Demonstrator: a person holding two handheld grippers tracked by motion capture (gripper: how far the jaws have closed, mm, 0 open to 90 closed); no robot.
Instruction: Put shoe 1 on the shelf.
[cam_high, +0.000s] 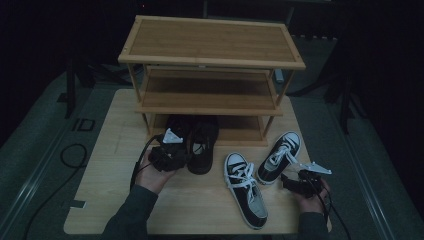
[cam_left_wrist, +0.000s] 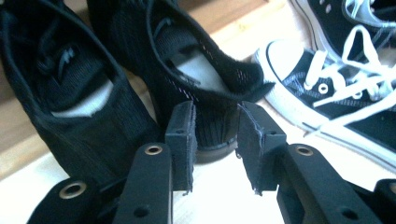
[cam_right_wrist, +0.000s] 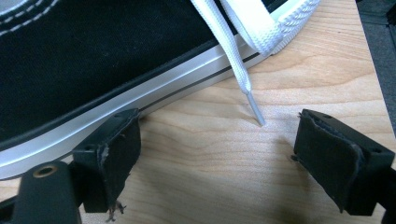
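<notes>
Two black mesh shoes stand at the foot of a wooden rack, one (cam_high: 176, 125) partly under the lowest shelf, the other (cam_high: 202, 145) beside it. My left gripper (cam_high: 186, 156) sits at the heel of the second shoe (cam_left_wrist: 205, 70). In the left gripper view its jaws (cam_left_wrist: 215, 140) flank the back of that heel, and I see no pad pressing on it. Two black-and-white canvas sneakers (cam_high: 245, 190) (cam_high: 281, 155) lie to the right. My right gripper (cam_high: 283, 181) rests low beside a sneaker's white sole (cam_right_wrist: 93, 116), jaws wide open (cam_right_wrist: 219, 140), a lace tip (cam_right_wrist: 256, 112) between them.
The three-shelf wooden rack (cam_high: 212, 40) stands at the back of the light wooden table (cam_high: 115, 200). The other black shoe (cam_left_wrist: 70, 93) is close on the left of the left gripper's jaws. A black cable (cam_high: 70, 155) lies on the floor at the left.
</notes>
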